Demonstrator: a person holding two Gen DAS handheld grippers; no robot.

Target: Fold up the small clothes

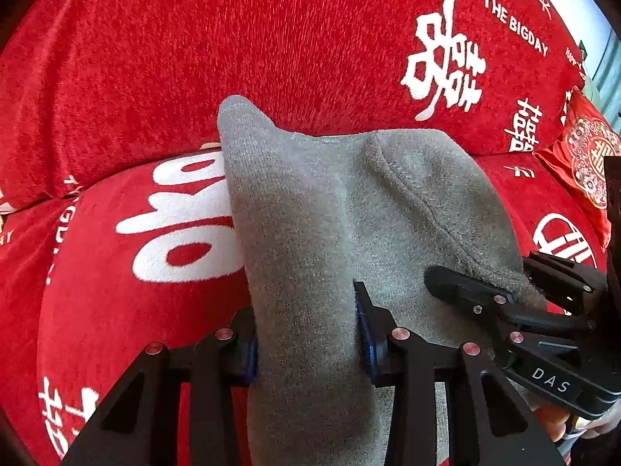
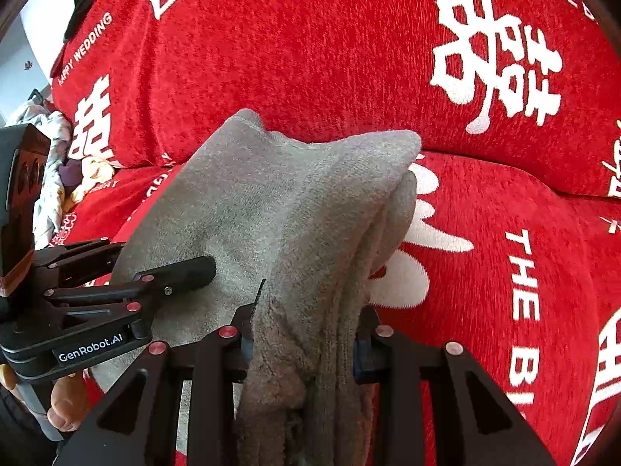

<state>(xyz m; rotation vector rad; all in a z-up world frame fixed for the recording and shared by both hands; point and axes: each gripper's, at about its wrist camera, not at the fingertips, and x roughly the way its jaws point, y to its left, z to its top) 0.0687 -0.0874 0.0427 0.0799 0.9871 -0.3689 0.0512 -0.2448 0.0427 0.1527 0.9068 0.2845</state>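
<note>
left gripper (image 1: 310, 334) – tilted down, clamping grey sock (image 1: 330, 213) | right gripper (image 2: 302, 334) – tilted down, clamping same sock

Both my wrist feeds are bright and evenly daylit, colours saturated. The fisheye bends everything hard toward dark vignetted corners. Detail is crisp mid-frame; the red cover (image 1: 310, 39) softens near the edges. Pale window light blows out one upper corner in each view.
</note>
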